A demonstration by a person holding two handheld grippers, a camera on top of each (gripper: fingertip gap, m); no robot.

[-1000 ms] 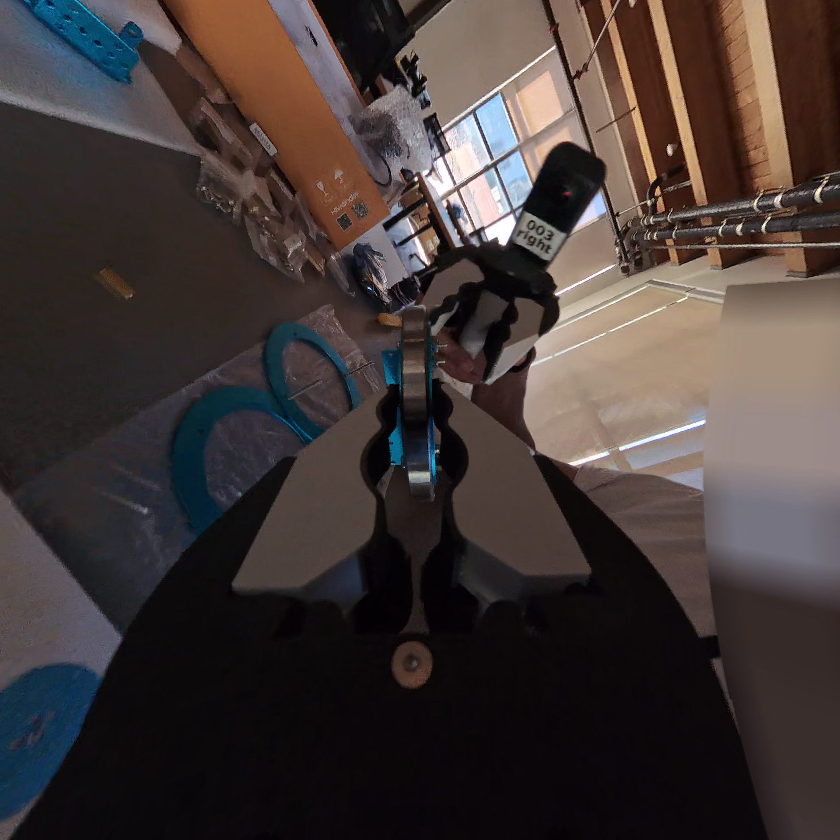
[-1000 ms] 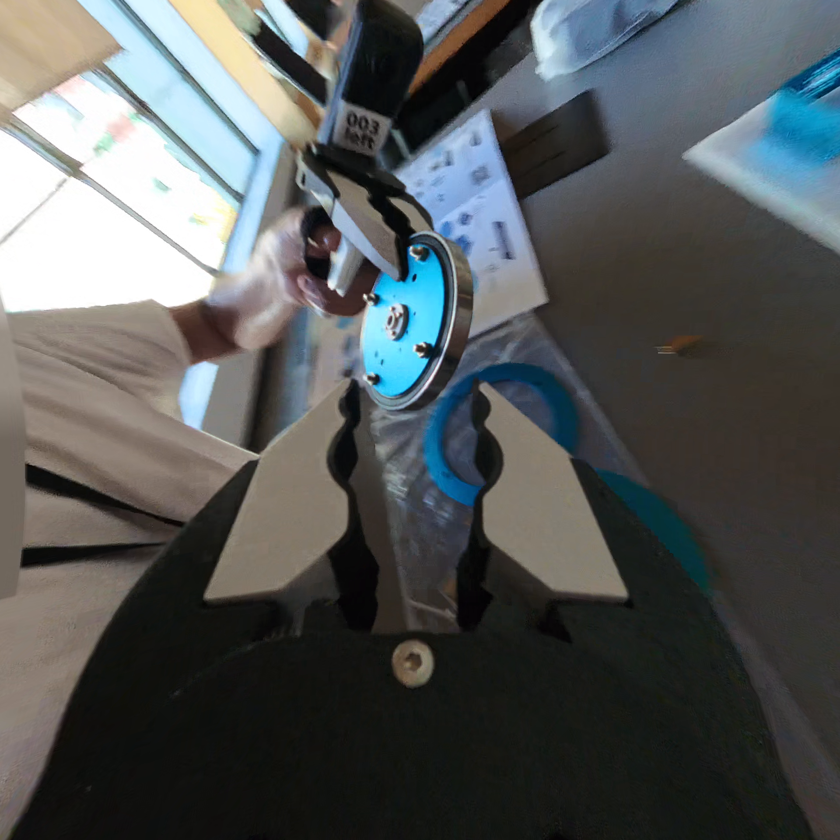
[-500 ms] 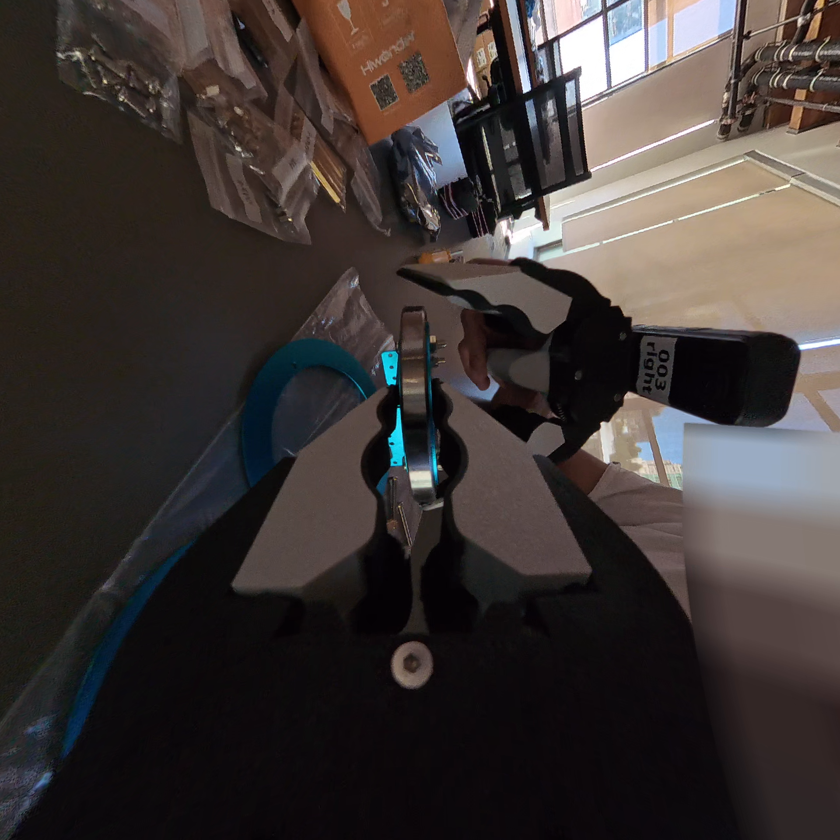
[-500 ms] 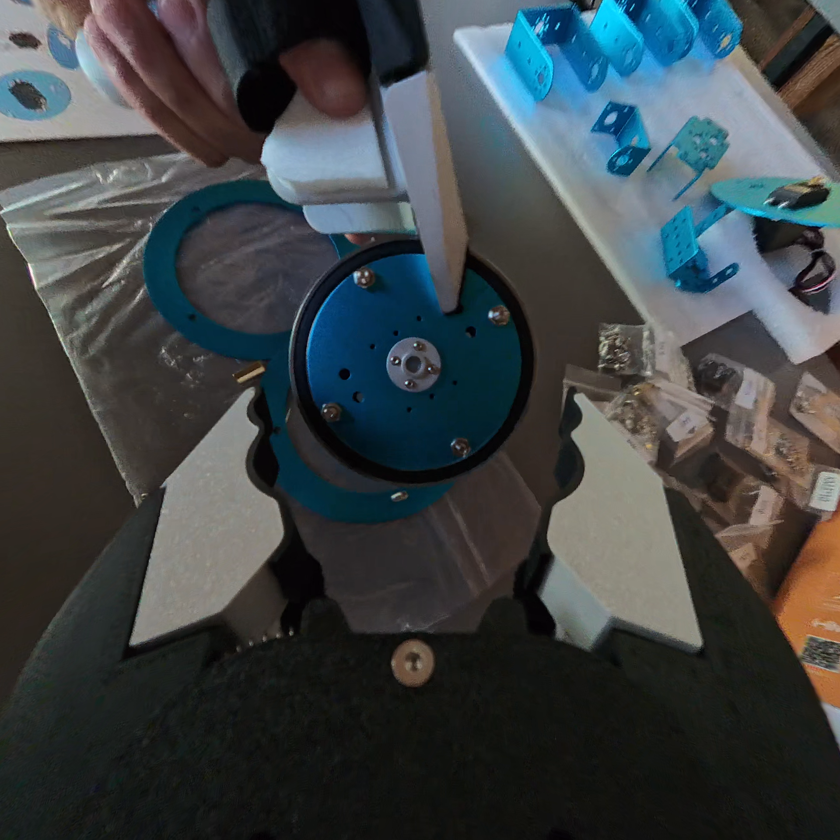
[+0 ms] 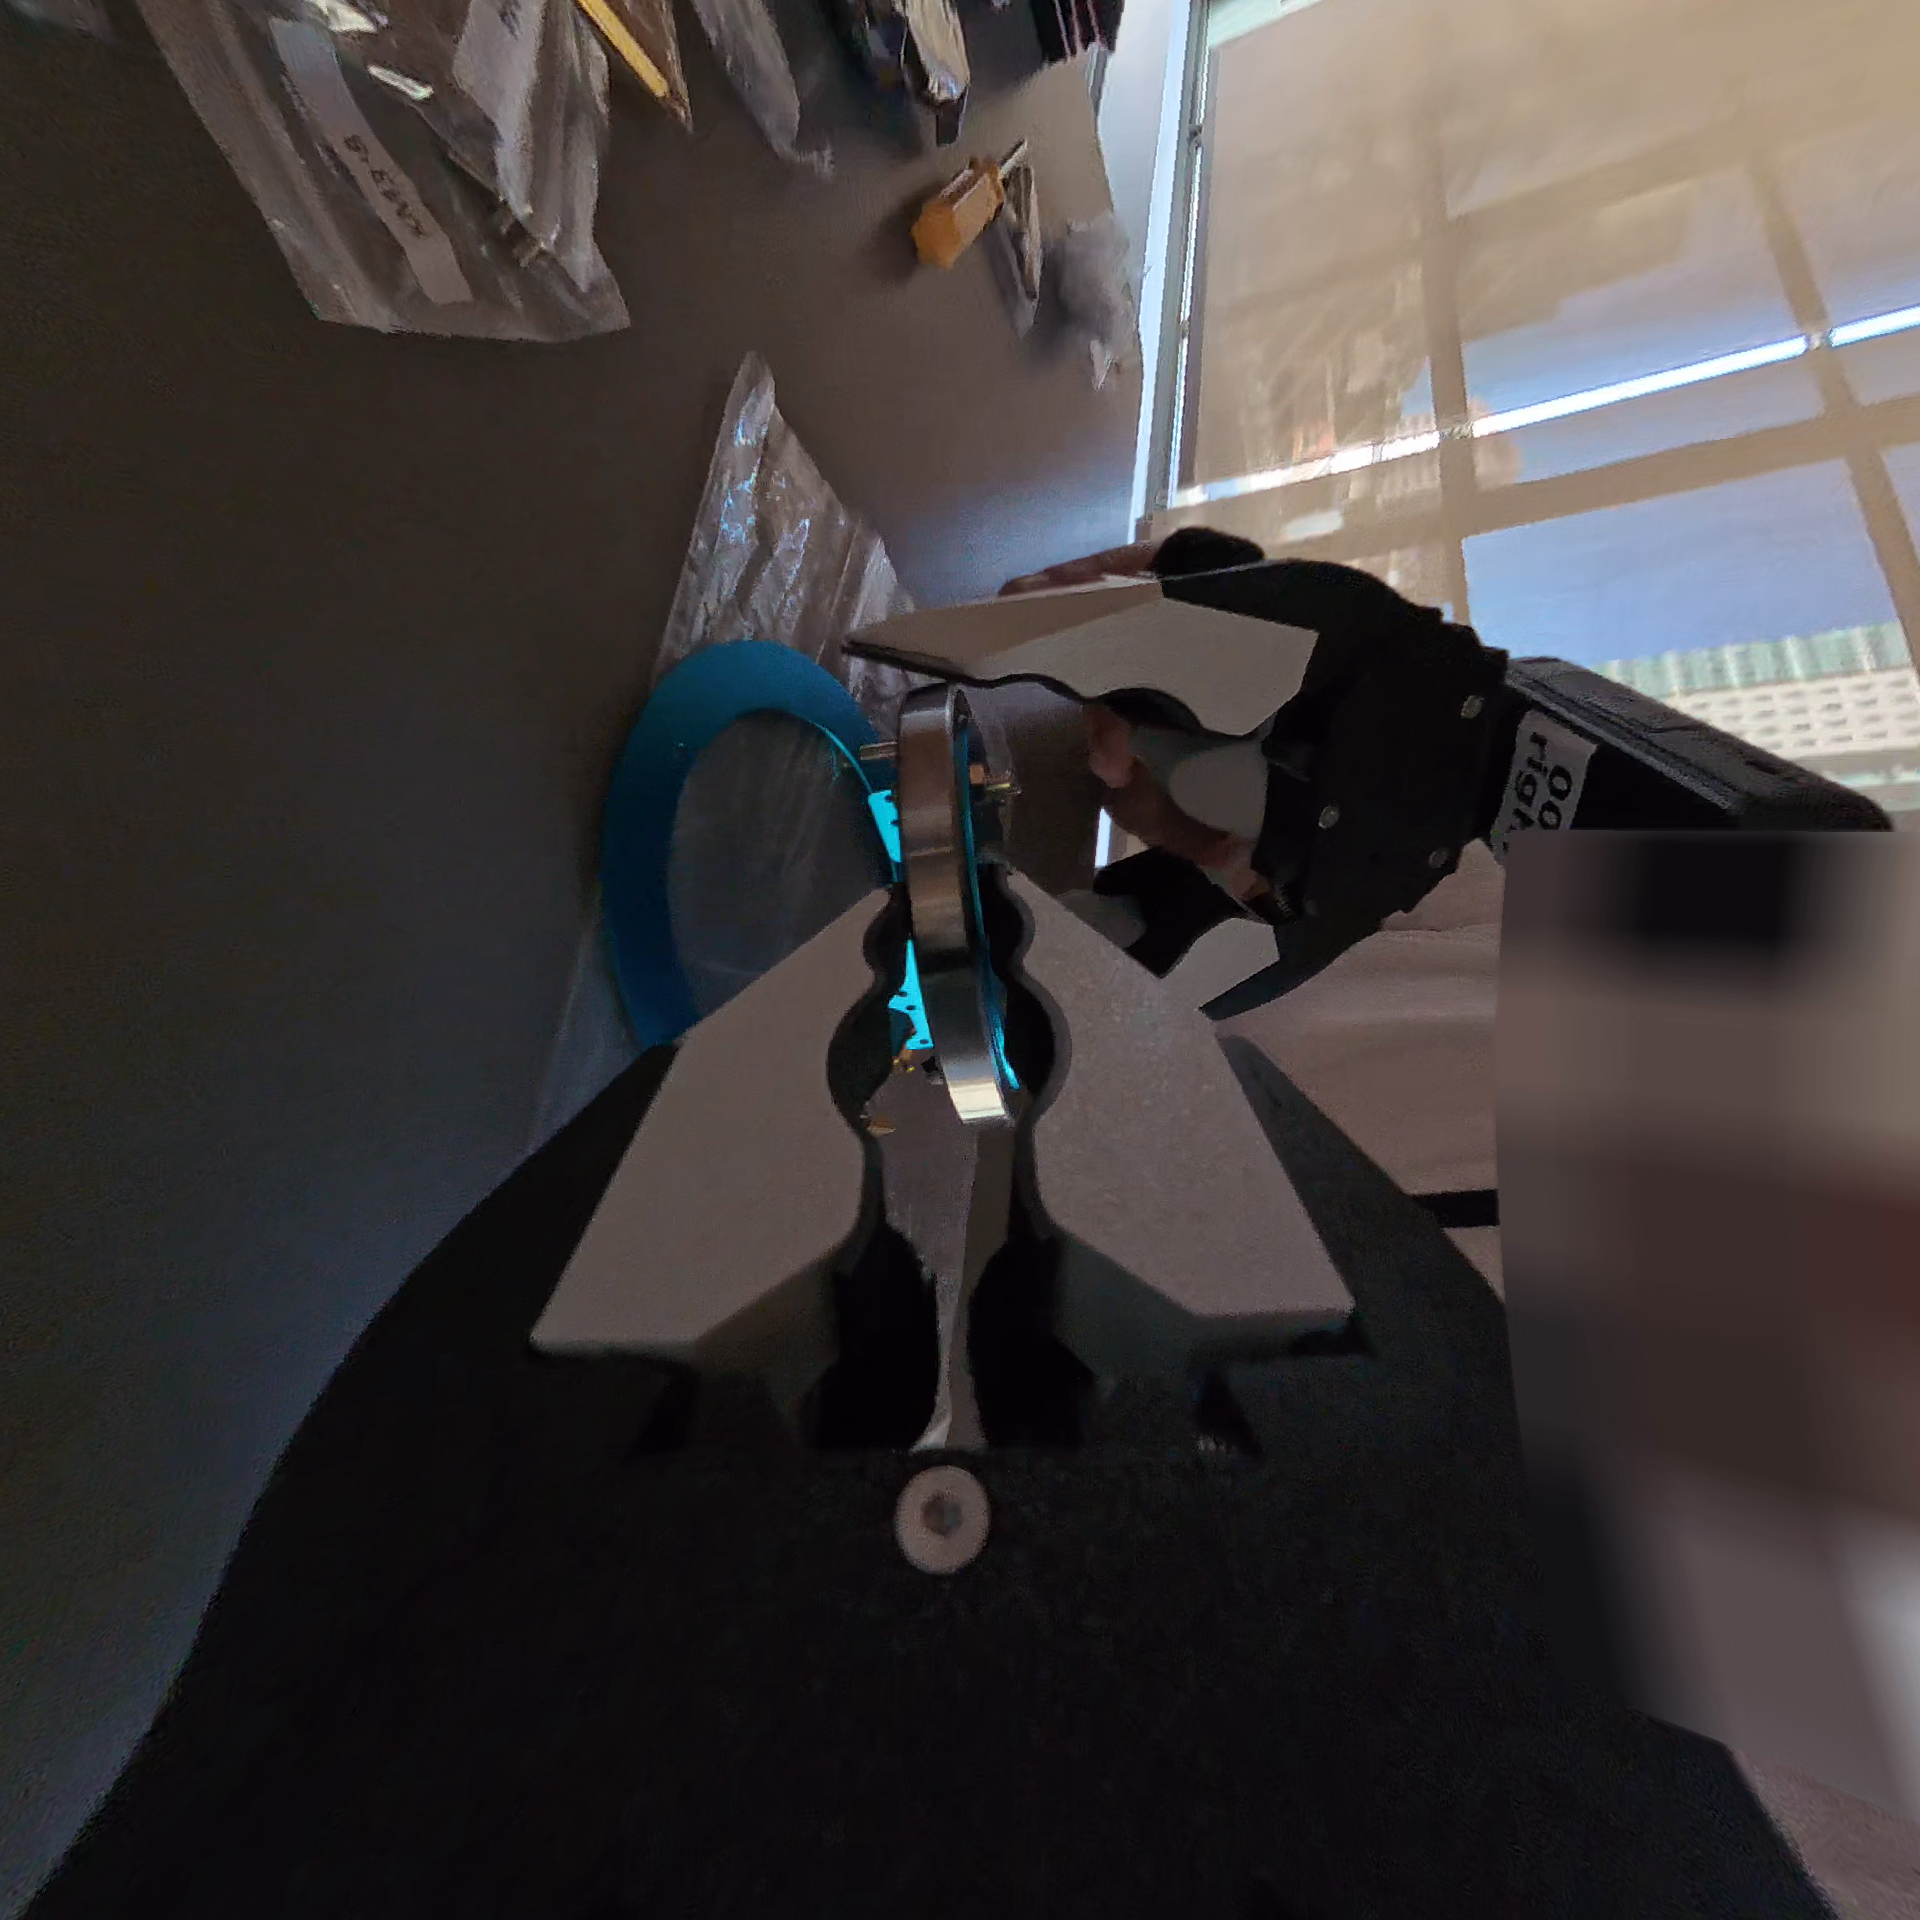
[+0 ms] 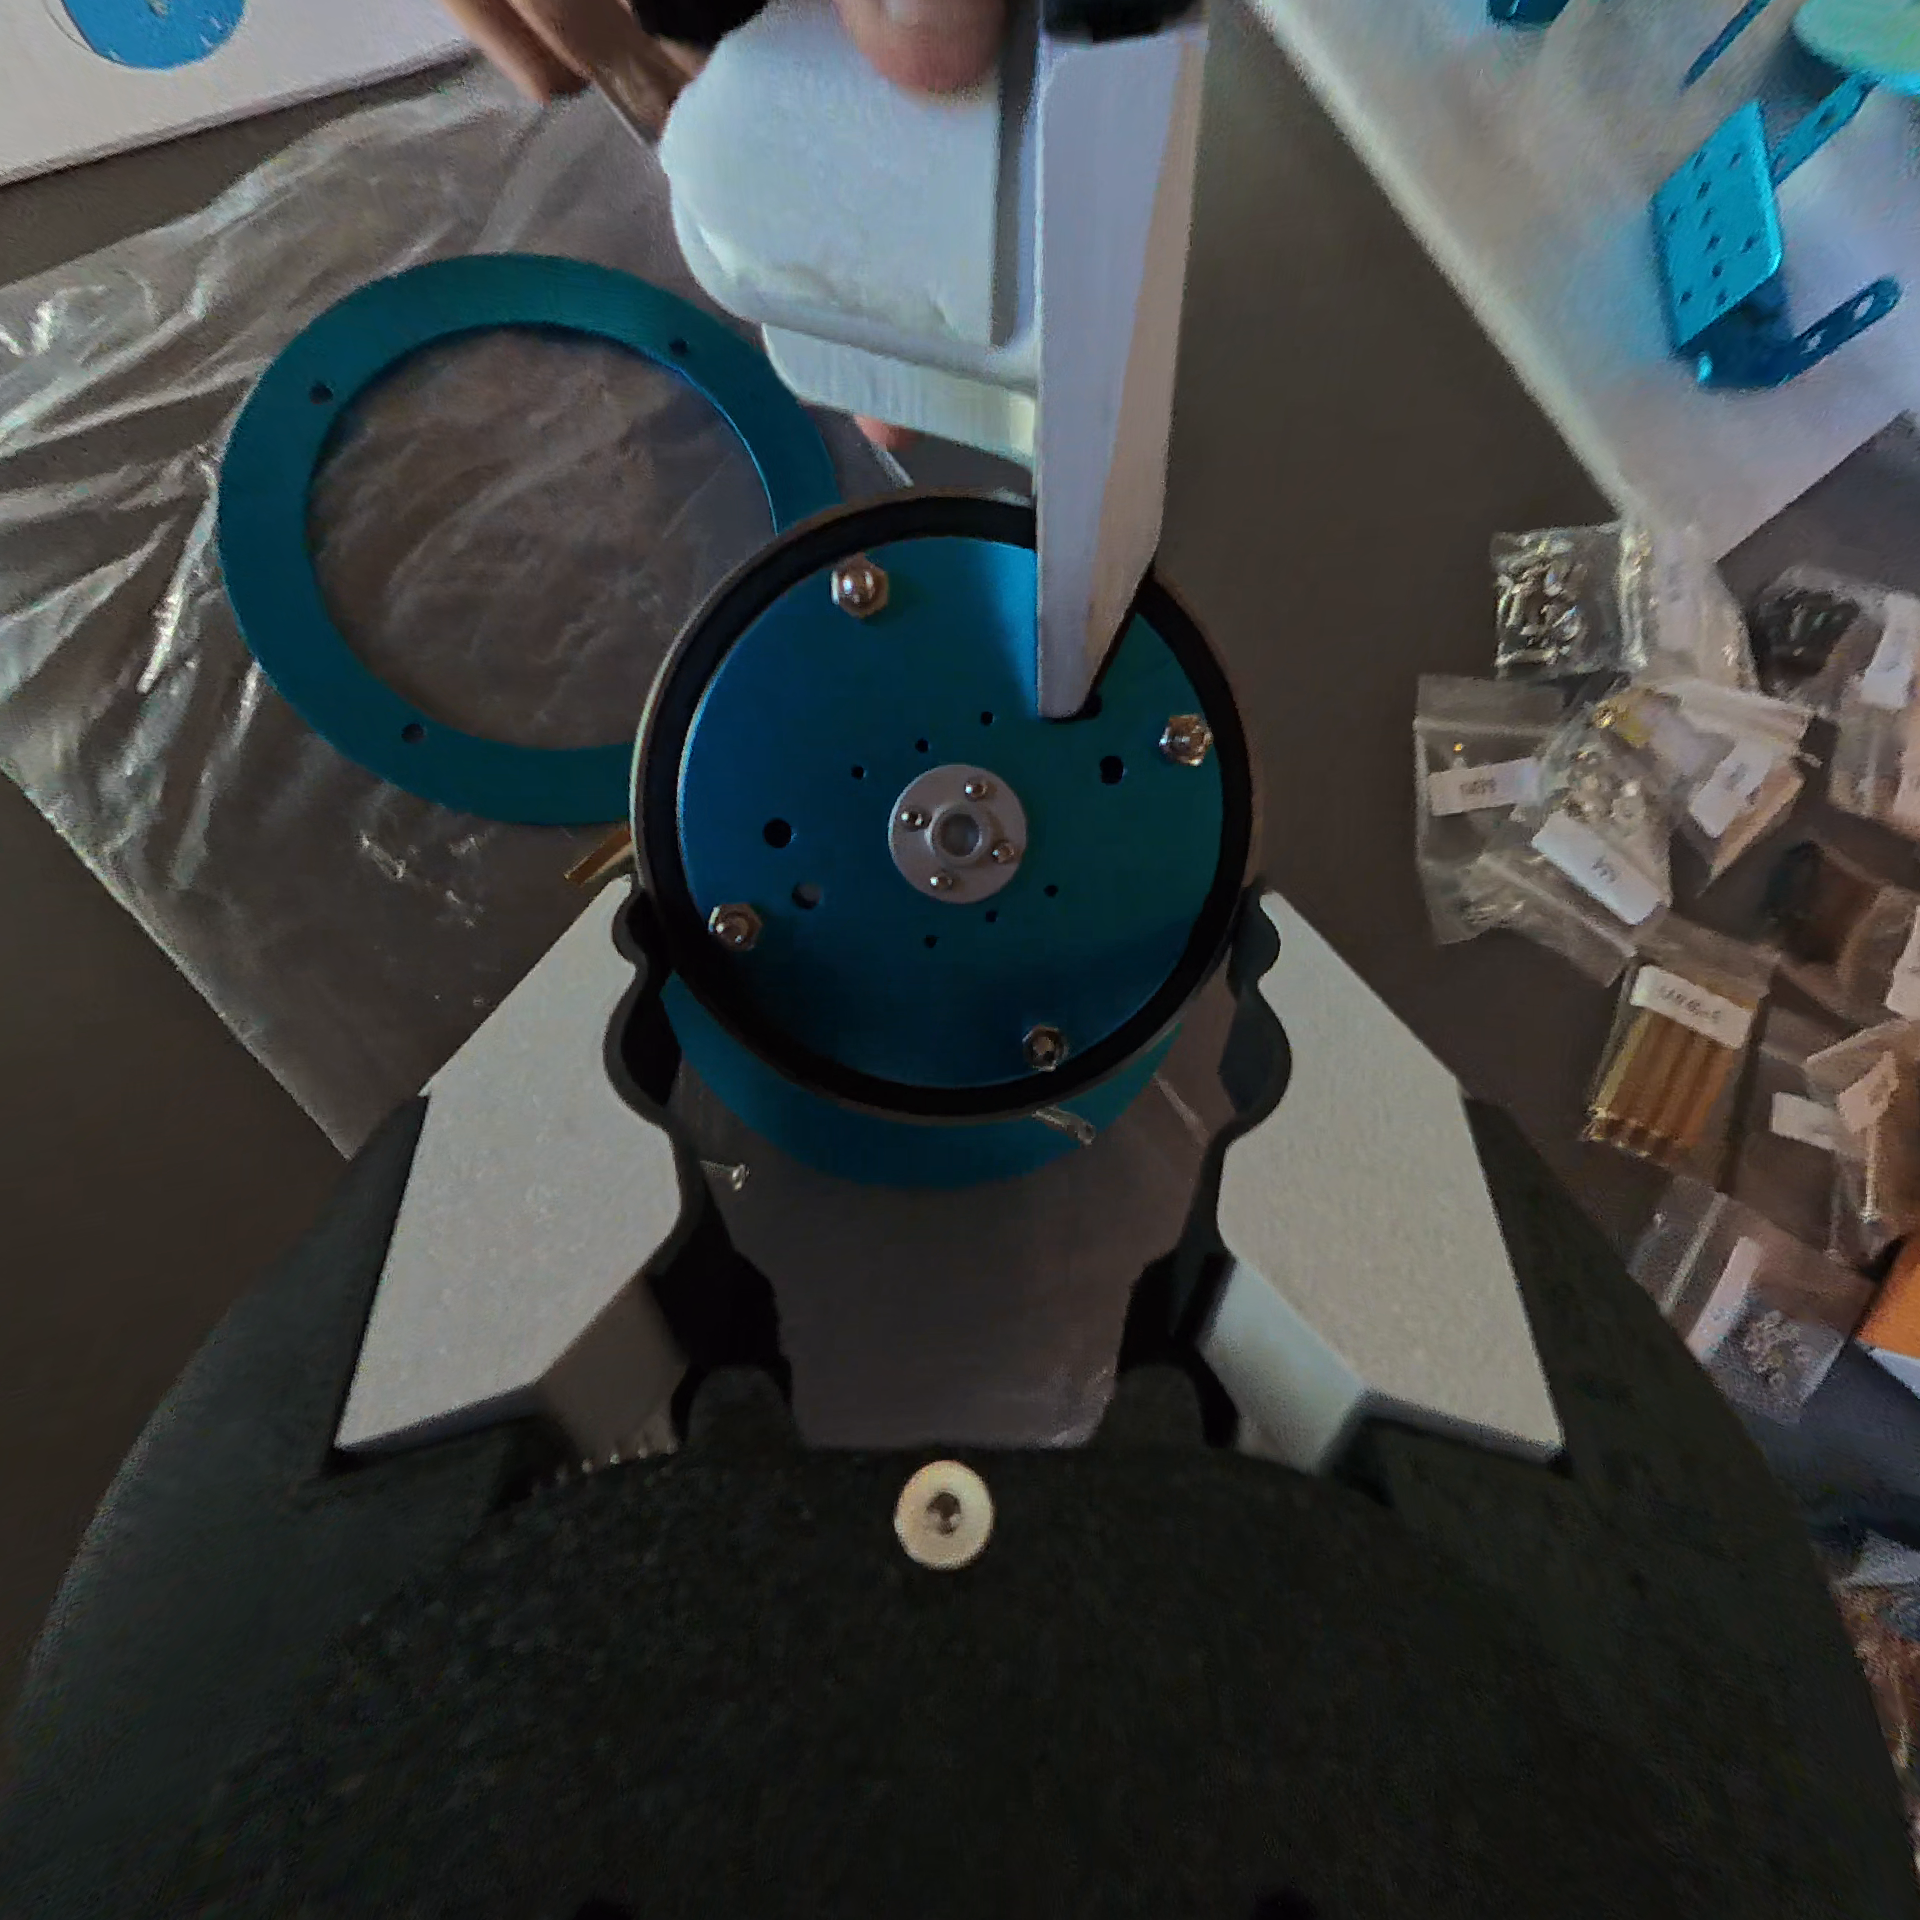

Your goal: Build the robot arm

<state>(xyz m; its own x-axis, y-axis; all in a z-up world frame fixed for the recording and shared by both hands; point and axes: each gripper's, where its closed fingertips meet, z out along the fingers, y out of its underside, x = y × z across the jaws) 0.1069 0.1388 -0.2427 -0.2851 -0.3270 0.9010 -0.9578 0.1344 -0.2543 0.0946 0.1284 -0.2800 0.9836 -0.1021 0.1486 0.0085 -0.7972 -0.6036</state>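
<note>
Now right claw (image 6: 940, 997), jaws wide, has closed in around the blue disc (image 6: 940, 821); left claw (image 5: 948, 914) still clamps its rim.

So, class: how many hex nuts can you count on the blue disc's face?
4, spaced near the rim of the blue disc: top, right, bottom, left. The gripper finger might hide more.

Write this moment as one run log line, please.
left gripper: shut on blue disc assembly | right gripper: open around disc rim | blue ring: flat on plastic sheet
</note>
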